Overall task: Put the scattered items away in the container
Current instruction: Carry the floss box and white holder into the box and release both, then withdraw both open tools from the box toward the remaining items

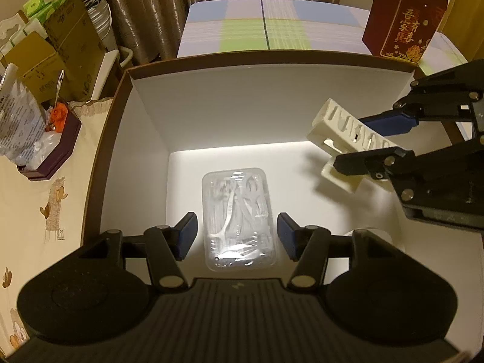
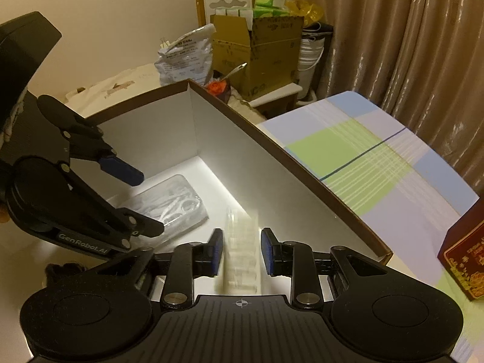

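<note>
The container (image 1: 272, 56) is a deep white box with a brown rim (image 2: 272, 145). A clear plastic case of floss picks (image 1: 239, 199) sits low inside it, over the lit floor. My left gripper (image 1: 236, 220) is shut on that case, a blue pad against each long side. The right wrist view shows the same case (image 2: 178, 202) between the left gripper (image 2: 151, 202) fingers. My right gripper (image 1: 351, 142) is shut on a cream slotted plastic holder (image 1: 332, 121), tilted above the box's right half. That holder (image 2: 242, 251) looks blurred between the right gripper (image 2: 242, 236) pads.
A red gift box (image 1: 402, 24) stands behind the container on a checked cloth (image 1: 242, 27). At the left are cardboard boxes (image 1: 69, 45), a plastic bag (image 1: 18, 115) and a dark tray (image 1: 51, 163) with small items. Curtains hang behind.
</note>
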### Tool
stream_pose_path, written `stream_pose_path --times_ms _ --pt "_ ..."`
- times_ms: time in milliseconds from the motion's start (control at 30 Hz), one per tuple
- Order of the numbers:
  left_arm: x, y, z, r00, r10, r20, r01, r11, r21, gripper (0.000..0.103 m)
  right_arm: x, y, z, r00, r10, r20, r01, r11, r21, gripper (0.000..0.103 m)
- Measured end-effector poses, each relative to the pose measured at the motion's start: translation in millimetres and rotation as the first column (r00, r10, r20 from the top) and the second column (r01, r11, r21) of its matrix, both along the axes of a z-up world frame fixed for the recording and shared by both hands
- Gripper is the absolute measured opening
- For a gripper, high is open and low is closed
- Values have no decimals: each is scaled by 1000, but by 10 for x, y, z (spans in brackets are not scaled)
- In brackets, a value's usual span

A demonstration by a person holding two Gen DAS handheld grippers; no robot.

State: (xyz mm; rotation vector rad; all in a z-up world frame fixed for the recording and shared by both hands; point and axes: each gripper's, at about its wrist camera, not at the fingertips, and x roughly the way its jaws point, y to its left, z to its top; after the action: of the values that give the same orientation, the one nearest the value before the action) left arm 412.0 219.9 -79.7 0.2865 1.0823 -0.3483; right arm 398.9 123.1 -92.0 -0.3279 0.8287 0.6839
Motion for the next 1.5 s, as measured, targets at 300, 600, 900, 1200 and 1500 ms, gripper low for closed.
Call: stream_pose_path --times_ms 300,600,900,1200,1500 --pt "-58 -5 54 1000 -3 1 3 1000 4 60 -172 -10 140 992 79 103 -80 997 2 101" --pt "-215 -44 169 1000 -9 9 9 1000 -7 82 -396 -52 305 988 82 133 -81 997 -13 101" --pt "-439 -51 366 998 5 62 -6 1000 27 101 -649 -105 482 991 10 136 -12 1000 13 103" --pt "-674 49 558 994 58 89 -59 998 9 102 -933 -173 623 992 -14 128 11 1000 24 103" --pt "-981 108 771 986 103 133 -103 995 -6 102 -1248 -261 756 991 -25 130 17 998 59 103"
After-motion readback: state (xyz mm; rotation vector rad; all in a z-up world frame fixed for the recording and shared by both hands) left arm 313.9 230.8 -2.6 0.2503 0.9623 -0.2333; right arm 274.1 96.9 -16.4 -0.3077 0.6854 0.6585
